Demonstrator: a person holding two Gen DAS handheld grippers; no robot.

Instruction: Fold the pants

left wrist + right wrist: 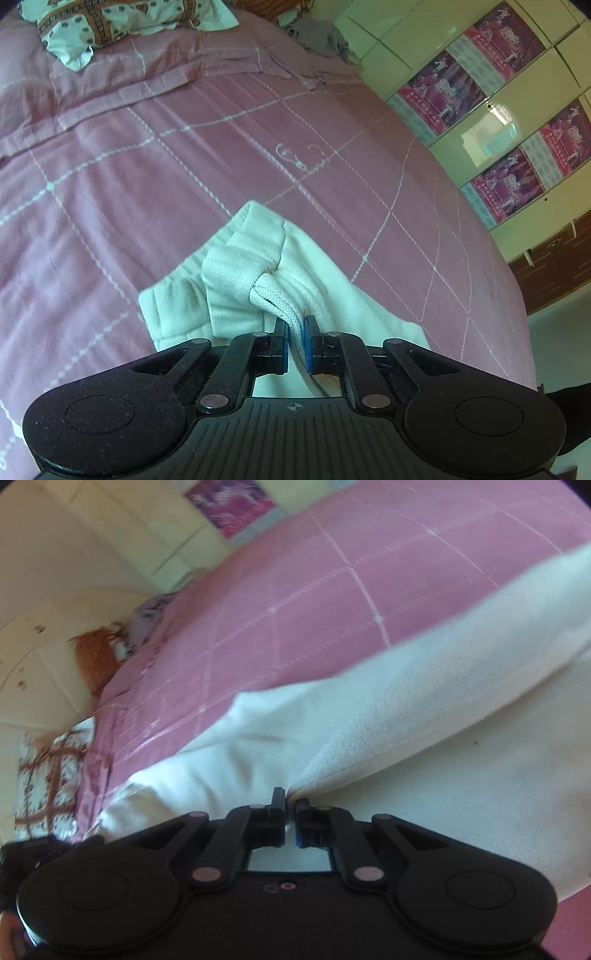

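Both tools, left tool point(295, 328) and right tool point(290, 805), pinch cream pants point(258, 258) fabric bunched just ahead on the pink bedspread point(147, 155).

Right wrist view motion-blurred throughout; weave of the pants point(424, 709) soft, their far end cut off at 3 o'clock. Patterned pillow point(51, 775) at 9 o'clock smeared, motif unreadable. In the left wrist view, the posters point(517, 177) at 3 o'clock have print too small to read. Pants' lower part hidden under left gripper point(295, 332) body.
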